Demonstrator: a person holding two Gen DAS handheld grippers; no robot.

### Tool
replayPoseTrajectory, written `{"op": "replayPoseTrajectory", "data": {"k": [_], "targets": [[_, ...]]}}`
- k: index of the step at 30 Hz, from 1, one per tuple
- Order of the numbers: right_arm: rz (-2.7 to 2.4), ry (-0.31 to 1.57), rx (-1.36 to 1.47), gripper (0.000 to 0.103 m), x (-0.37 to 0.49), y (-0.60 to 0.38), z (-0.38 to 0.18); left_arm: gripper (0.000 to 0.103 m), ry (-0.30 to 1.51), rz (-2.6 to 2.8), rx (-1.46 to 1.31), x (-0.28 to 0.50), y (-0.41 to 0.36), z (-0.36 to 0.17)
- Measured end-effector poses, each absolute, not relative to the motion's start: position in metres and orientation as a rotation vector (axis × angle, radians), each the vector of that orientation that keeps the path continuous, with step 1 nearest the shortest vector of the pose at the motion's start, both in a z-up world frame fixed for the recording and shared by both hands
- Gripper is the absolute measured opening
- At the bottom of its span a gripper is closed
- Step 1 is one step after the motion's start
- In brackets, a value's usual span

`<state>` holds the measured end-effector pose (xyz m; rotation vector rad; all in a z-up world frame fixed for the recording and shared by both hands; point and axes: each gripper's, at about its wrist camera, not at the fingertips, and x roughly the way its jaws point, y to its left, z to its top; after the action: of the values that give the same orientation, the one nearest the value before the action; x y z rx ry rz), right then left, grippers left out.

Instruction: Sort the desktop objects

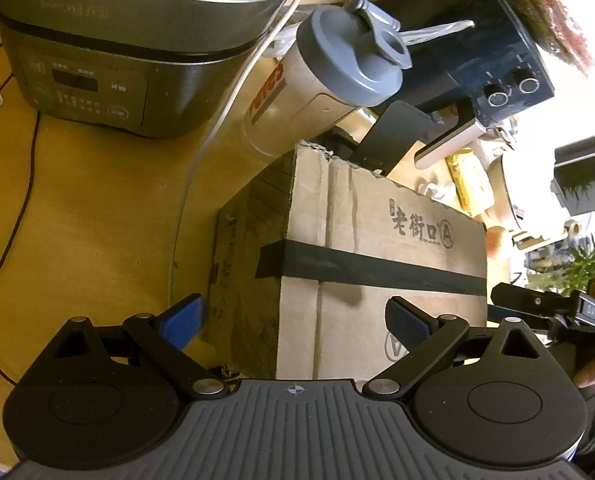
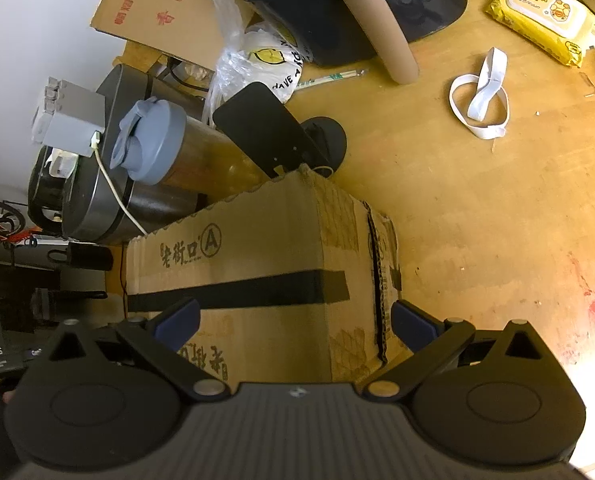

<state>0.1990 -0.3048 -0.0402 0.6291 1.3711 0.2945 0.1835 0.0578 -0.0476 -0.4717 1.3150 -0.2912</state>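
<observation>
A cardboard box (image 1: 377, 248) with a strip of black tape stands on the wooden desk (image 1: 97, 208); it also shows in the right wrist view (image 2: 265, 248). My left gripper (image 1: 293, 322) is open, its blue-padded fingers on either side of the box's near left corner. My right gripper (image 2: 295, 322) is open, its fingers spread at the box's near right corner. A shaker bottle with a grey lid (image 1: 329, 80) stands behind the box, also in the right wrist view (image 2: 165, 148). A black phone stand (image 2: 273, 132) is beside it.
A grey rice cooker (image 1: 117, 48) stands at the far left with a white cable (image 1: 201, 160) trailing down. A cardboard tube (image 2: 381, 28), white strap (image 2: 481, 96), yellow wipes pack (image 2: 545, 20) and plastic bag (image 2: 257, 56) lie on the desk. A dark appliance (image 1: 489, 48) stands behind.
</observation>
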Motion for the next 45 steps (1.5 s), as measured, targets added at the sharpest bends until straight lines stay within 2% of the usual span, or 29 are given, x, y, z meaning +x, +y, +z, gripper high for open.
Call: {"op": "replayPoseTrajectory", "data": {"k": [17, 28, 45], "targets": [[0.367, 1.268, 0.545, 0.103, 0.155, -0.297, -0.026, 0.099, 1.173, -0.279, -0.329, 0.14, 0.047, -0.027], [0.364, 1.147, 0.373, 0.103, 0.114, -0.284, -0.014, 0.098, 1.063, -0.237, -0.183, 0.101, 0.032, -0.015], [0.189, 1.061, 0.103, 0.103, 0.051, -0.256, -0.013, 0.099, 0.947, -0.148, -0.084, 0.037, 0.014, -0.017]]}}
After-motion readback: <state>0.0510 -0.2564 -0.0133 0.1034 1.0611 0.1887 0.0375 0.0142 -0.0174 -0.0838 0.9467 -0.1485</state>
